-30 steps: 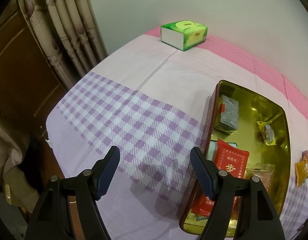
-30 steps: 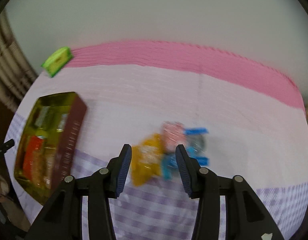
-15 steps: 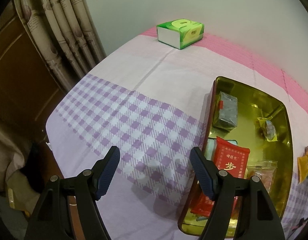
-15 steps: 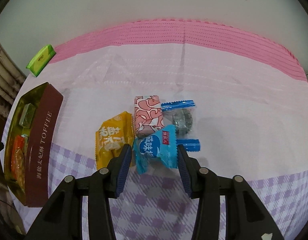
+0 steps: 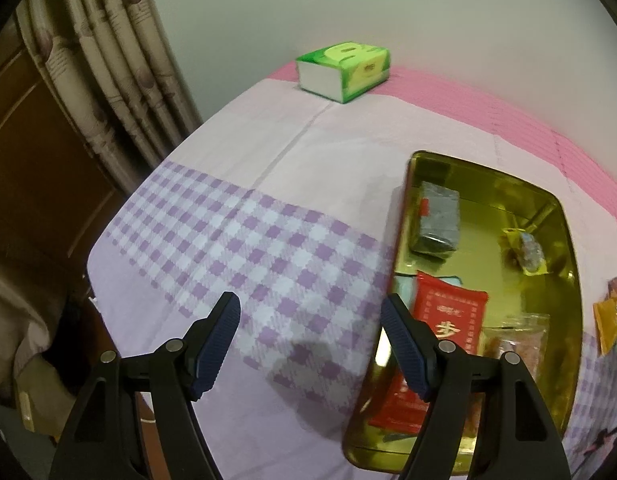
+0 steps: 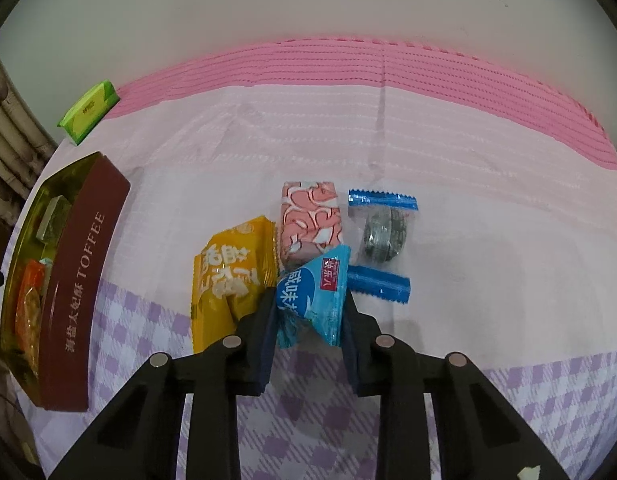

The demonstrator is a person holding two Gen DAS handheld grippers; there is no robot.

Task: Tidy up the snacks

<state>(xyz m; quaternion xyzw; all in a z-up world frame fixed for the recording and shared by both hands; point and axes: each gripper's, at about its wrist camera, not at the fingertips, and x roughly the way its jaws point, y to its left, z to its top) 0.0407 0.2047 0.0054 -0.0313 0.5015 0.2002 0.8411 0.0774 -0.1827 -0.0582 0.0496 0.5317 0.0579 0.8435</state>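
Observation:
Several loose snacks lie on the cloth in the right wrist view: a yellow packet [image 6: 228,272], a pink one [image 6: 310,220], a clear packet with blue ends [image 6: 382,236] and a light-blue packet [image 6: 308,280]. My right gripper [image 6: 310,312] is closing, and its pads squeeze the crumpled light-blue packet between them. The gold toffee tin [image 6: 76,280] stands to the left of the snacks. In the left wrist view my left gripper [image 5: 310,304] hangs open and holds nothing, over the checked cloth just left of the tin [image 5: 488,208]. In the tin lie a grey packet [image 5: 436,224], a red packet [image 5: 448,316] and a small candy [image 5: 526,252].
A green tissue box [image 5: 344,70] sits at the far left corner by the wall. A curtain [image 5: 108,60] hangs beyond the table's left edge. Pink and lilac checked cloth covers the table.
My right gripper has come down onto the cluster of snacks and its jaws have narrowed around the light-blue packet. The left gripper has stayed almost where it was, still open.

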